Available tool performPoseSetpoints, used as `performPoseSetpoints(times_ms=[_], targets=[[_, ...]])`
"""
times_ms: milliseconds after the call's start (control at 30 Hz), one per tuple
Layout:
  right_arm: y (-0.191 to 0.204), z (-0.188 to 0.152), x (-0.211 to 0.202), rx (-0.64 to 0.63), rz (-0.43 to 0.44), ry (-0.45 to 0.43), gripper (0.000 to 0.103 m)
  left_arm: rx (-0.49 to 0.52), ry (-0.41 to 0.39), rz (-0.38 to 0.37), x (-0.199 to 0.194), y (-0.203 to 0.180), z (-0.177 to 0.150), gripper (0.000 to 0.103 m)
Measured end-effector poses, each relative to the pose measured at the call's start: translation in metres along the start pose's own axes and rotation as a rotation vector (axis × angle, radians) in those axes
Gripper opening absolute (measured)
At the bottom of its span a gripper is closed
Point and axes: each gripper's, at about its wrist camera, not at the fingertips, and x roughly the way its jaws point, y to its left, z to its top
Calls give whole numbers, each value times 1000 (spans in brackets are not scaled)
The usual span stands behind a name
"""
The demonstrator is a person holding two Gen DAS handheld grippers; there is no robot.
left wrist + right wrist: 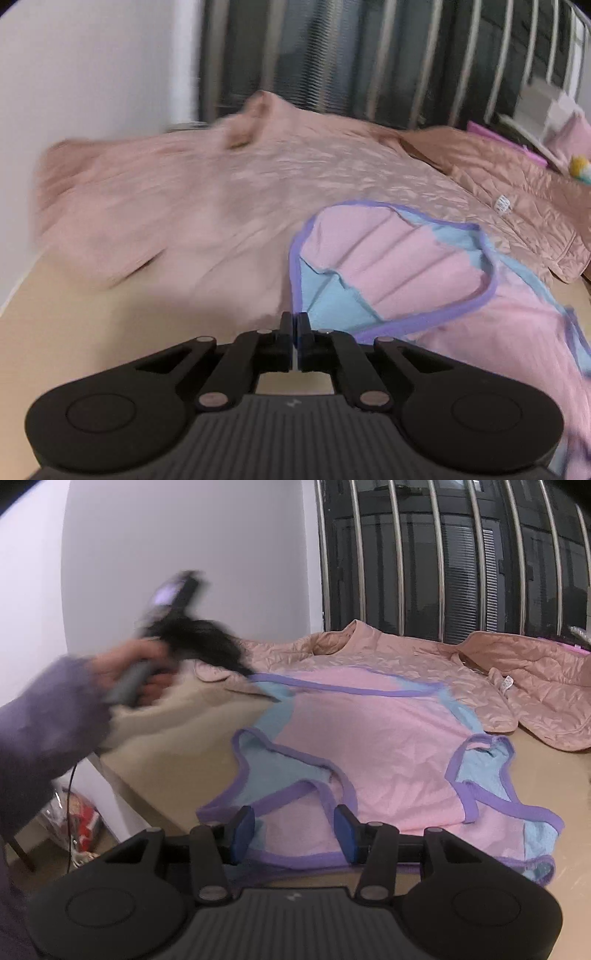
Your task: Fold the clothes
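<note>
Right wrist view shows the pink top (388, 753), trimmed in purple with light-blue panels, spread mostly flat on the beige table (155, 738), its far edge lying over a quilted pink jacket (369, 653) behind it. The right gripper (293, 825) hovers at the near purple hem with its blue-padded fingers (243, 829) spread wide and nothing between them. Across the table, the left gripper (258, 679) is blurred at the top's far left corner, held by a hand (129, 672) in a purple sleeve.

Left wrist view has the left gripper (294, 326) with its jaws pressed together right at the purple-edged corner; whether cloth is actually pinched there I cannot tell.

The risks, as I judge them: if that far corner is only thinly caught, a lift would let it slip and the panel would drop crooked. The armhole (280, 771) on the left is already rumpled, so a fold could trap the wrinkle. The slippery jacket underneath could also drag along with the top.
</note>
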Motion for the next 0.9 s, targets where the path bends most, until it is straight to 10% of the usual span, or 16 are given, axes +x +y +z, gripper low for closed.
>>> performPoseSetpoints(times_ms=[233, 400, 467, 600, 800, 900], targets=[[-19, 1, 3, 32, -64, 16, 47, -155, -8, 164, -104, 50, -98, 1], [-36, 1, 4, 79, -118, 15, 47, -136, -8, 138, -134, 40, -125, 4], [-37, 4, 6, 75, -140, 20, 47, -161, -11, 122, -138, 43, -125, 11], [-35, 4, 4, 81, -178, 27, 47, -177, -118, 157, -139, 58, -110, 58], [-22, 5, -4, 86, -194, 6, 47, -91, -76, 326, -98, 61, -91, 57], [-26, 4, -4, 93, -219, 13, 47, -86, -57, 289, -90, 58, -93, 23]])
